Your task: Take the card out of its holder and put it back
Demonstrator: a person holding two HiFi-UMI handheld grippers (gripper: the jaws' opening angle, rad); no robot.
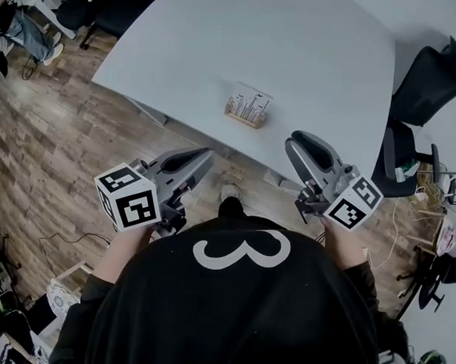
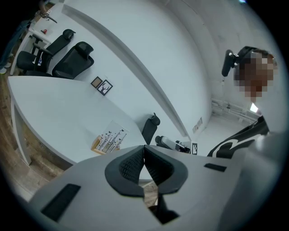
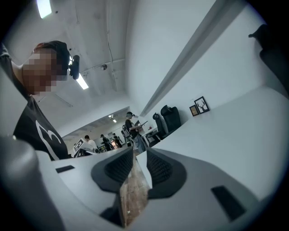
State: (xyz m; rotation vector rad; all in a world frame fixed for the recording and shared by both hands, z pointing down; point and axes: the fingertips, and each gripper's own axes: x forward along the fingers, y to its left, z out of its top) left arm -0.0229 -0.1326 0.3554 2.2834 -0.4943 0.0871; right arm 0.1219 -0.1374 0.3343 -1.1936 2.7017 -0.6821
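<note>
A white card (image 1: 250, 101) printed with dark marks stands upright in a small wooden holder (image 1: 242, 119) near the front edge of the pale table (image 1: 309, 45). In the left gripper view the card (image 2: 111, 134) and its holder (image 2: 96, 145) lie ahead and to the left. My left gripper (image 1: 207, 156) (image 2: 144, 148) hovers over the floor short of the table, its jaws shut and empty. My right gripper (image 1: 291, 145) (image 3: 140, 152) hangs at the table's edge, right of the holder. Its jaws stand open with nothing between them. Neither gripper touches the card.
Black office chairs (image 1: 429, 77) stand right of the table, and more chairs (image 2: 67, 61) at its far end. Two small picture frames (image 2: 101, 85) sit on the table's far side. Wood floor (image 1: 49, 132) lies below me. People (image 3: 131, 128) stand far off.
</note>
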